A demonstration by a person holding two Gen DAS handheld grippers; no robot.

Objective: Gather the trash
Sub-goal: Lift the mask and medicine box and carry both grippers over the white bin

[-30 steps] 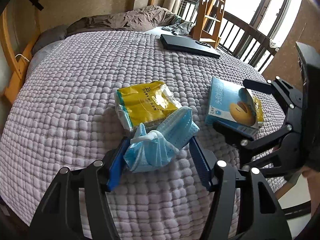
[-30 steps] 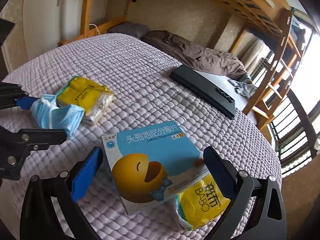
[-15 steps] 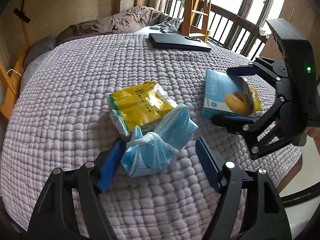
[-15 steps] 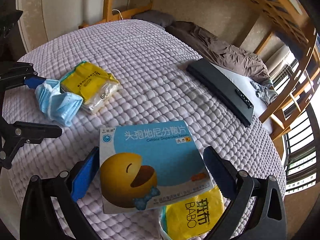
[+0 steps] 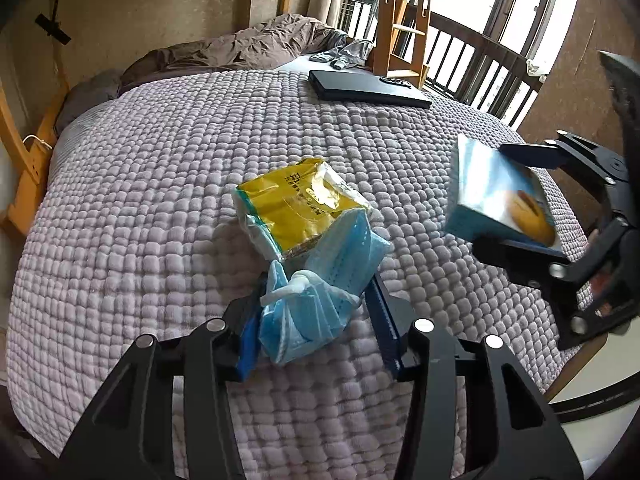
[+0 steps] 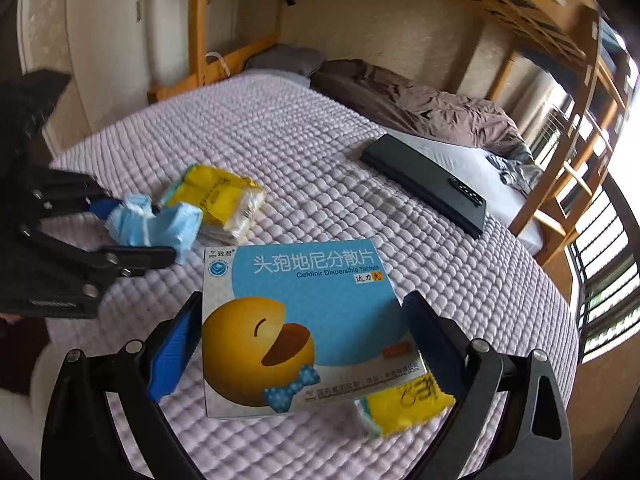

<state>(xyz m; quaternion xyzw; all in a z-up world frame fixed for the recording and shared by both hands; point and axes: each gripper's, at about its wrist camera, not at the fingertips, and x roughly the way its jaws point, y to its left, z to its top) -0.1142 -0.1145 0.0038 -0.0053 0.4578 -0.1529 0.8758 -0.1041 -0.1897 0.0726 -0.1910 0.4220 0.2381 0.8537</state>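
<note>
A crumpled blue face mask [image 5: 308, 312] lies on the lilac quilted bed cover [image 5: 160, 200], leaning on a yellow tissue packet [image 5: 296, 204]. My left gripper [image 5: 314, 292] is closing on the mask, and both blue pads touch its bunched sides. A blue medicine box with a yellow cartoon face [image 6: 304, 320] sits between the wide-set pads of my right gripper [image 6: 304, 300], whose jaws are closing and grip its two side edges. The box [image 5: 492, 196] hangs tilted above the cover. A second yellow packet [image 6: 404, 404] lies under its near right corner.
A flat black device [image 5: 368, 88] lies at the far side of the bed, with a rumpled brown duvet [image 5: 240, 48] behind it. A wooden ladder [image 5: 400, 20] and a dark railing stand beyond. The bed's edge drops off close on the right.
My left jaws have narrowed onto the mask after standing wider. My right gripper has risen with the medicine box, which now tilts off the cover.
</note>
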